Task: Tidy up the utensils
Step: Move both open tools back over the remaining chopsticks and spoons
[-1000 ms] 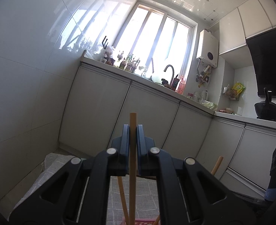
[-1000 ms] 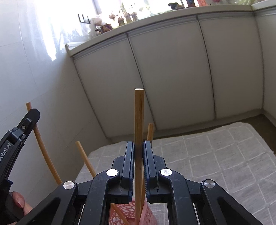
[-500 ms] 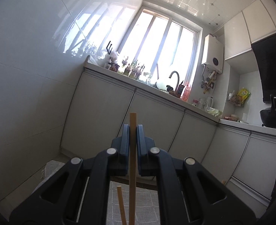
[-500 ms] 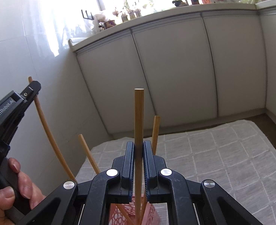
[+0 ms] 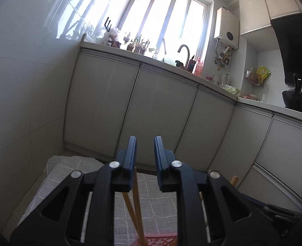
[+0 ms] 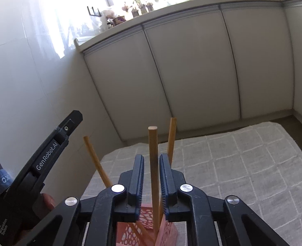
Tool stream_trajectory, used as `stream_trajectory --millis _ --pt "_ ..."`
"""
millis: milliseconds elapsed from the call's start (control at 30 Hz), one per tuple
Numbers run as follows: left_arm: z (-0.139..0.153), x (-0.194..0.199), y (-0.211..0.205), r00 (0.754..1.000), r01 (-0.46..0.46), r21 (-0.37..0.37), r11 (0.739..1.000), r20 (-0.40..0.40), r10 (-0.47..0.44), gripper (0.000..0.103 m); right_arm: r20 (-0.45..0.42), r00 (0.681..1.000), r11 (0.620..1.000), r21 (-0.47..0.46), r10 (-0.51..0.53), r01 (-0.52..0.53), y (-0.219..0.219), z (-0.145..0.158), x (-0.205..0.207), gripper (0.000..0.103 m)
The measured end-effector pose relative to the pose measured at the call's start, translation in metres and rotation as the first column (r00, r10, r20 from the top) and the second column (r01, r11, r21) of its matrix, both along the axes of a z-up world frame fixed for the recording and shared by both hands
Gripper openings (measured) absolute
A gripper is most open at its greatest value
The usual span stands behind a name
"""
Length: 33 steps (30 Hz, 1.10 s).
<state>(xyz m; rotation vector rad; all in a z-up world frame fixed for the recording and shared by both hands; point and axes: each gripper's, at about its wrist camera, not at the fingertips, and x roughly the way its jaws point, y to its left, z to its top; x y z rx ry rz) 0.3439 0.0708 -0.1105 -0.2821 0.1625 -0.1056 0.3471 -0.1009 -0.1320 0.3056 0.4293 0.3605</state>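
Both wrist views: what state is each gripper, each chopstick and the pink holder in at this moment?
left gripper: open, gripping nothing.
right gripper: open, jaws either side of the middle chopstick.
middle chopstick: upright, lower end in the holder.
left chopstick: leaning left, in the holder.
rear chopstick: tilted slightly right, in the holder.
pink holder: upright on the checked cloth.

**Lettering on the left tool**

In the right wrist view, white print reads "GenRobot.AI" along the black side of the left tool (image 6: 54,147). Lower on that same body, by the handle, small print says "Data Acquisition System". Bottles and packets on the kitchen counter (image 5: 194,66) carry labels, too small to read.
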Motion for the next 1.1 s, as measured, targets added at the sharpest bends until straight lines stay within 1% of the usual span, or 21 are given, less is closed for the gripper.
stream_trajectory --millis 33,100,167,200,267,300,367,400,467,533,633,667,800,833,900,1000,1100 --pt "0.001 -0.002 0.000 1.000 -0.001 0.003 1.000 -0.011 0.001 0.024 0.001 1.000 1.000 0.006 0.003 -0.003 -0.002 0.003 -0.002 0.029" --pt "0.005 -0.007 0.000 0.999 0.000 0.016 1.000 -0.034 0.000 0.031 -0.004 1.000 1.000 0.010 -0.002 0.002 -0.007 0.009 -0.007 0.033" --pt "0.010 -0.014 -0.001 0.998 0.002 0.032 0.999 -0.057 0.000 0.039 -0.013 1.000 1.000 0.004 -0.008 0.008 -0.012 0.016 -0.014 0.034" --pt "0.012 -0.019 -0.001 0.998 0.001 0.043 0.999 -0.070 0.002 0.041 -0.018 1.000 1.000 0.001 -0.014 0.014 -0.015 0.020 -0.017 0.035" --pt "0.017 -0.029 -0.001 0.995 -0.003 0.060 0.998 -0.095 0.009 0.051 -0.042 0.999 1.000 -0.007 -0.026 0.026 -0.022 0.027 -0.024 0.040" --pt "0.019 -0.034 0.000 0.993 -0.001 0.070 0.998 -0.116 0.009 0.053 -0.056 0.998 1.000 -0.009 -0.030 0.029 -0.026 0.030 -0.028 0.043" --pt "0.021 -0.044 0.001 0.987 0.003 0.088 0.996 -0.161 0.011 0.061 -0.081 0.996 0.999 -0.019 -0.040 0.038 -0.033 0.036 -0.040 0.046" --pt "0.021 -0.049 0.002 0.983 0.002 0.097 0.995 -0.182 0.016 0.063 -0.085 0.995 0.999 -0.023 -0.048 0.046 -0.037 0.038 -0.046 0.048" --pt "0.022 -0.059 0.004 0.975 0.005 0.115 0.993 -0.223 0.020 0.075 -0.090 0.994 0.997 -0.035 -0.066 0.063 -0.047 0.041 -0.063 0.053" --pt "0.023 -0.066 0.003 0.962 0.016 0.142 0.990 -0.272 0.023 0.081 -0.103 0.992 0.996 -0.041 -0.078 0.074 -0.056 0.042 -0.078 0.060" --pt "0.022 -0.075 0.001 0.931 0.033 0.167 0.985 -0.364 0.031 0.083 -0.148 0.985 0.995 -0.054 -0.092 0.084 -0.070 0.041 -0.098 0.066" --pt "0.020 -0.079 0.000 0.920 0.041 0.173 0.984 -0.391 0.030 0.086 -0.164 0.982 0.994 -0.060 -0.097 0.088 -0.075 0.040 -0.105 0.067" --pt "0.014 -0.097 -0.013 0.874 0.104 0.199 0.974 -0.485 0.006 0.093 -0.219 0.968 0.991 -0.074 -0.124 0.111 -0.094 0.034 -0.130 0.072" --pt "0.012 -0.101 -0.017 0.861 0.124 0.197 0.973 -0.509 -0.006 0.095 -0.231 0.964 0.990 -0.079 -0.131 0.116 -0.099 0.033 -0.135 0.074" --pt "0.007 -0.108 -0.022 0.830 0.152 0.182 0.971 -0.557 -0.025 0.096 -0.263 0.954 0.988 -0.098 -0.142 0.120 -0.107 0.030 -0.144 0.076" --pt "-0.003 -0.116 -0.030 0.774 0.182 0.139 0.973 -0.631 -0.054 0.096 -0.321 0.934 0.984 -0.126 -0.159 0.124 -0.119 0.022 -0.155 0.077" --pt "-0.018 -0.130 -0.035 0.729 0.201 0.117 0.973 -0.681 -0.069 0.096 -0.354 0.920 0.984 -0.126 -0.166 0.129 -0.128 0.014 -0.167 0.078"
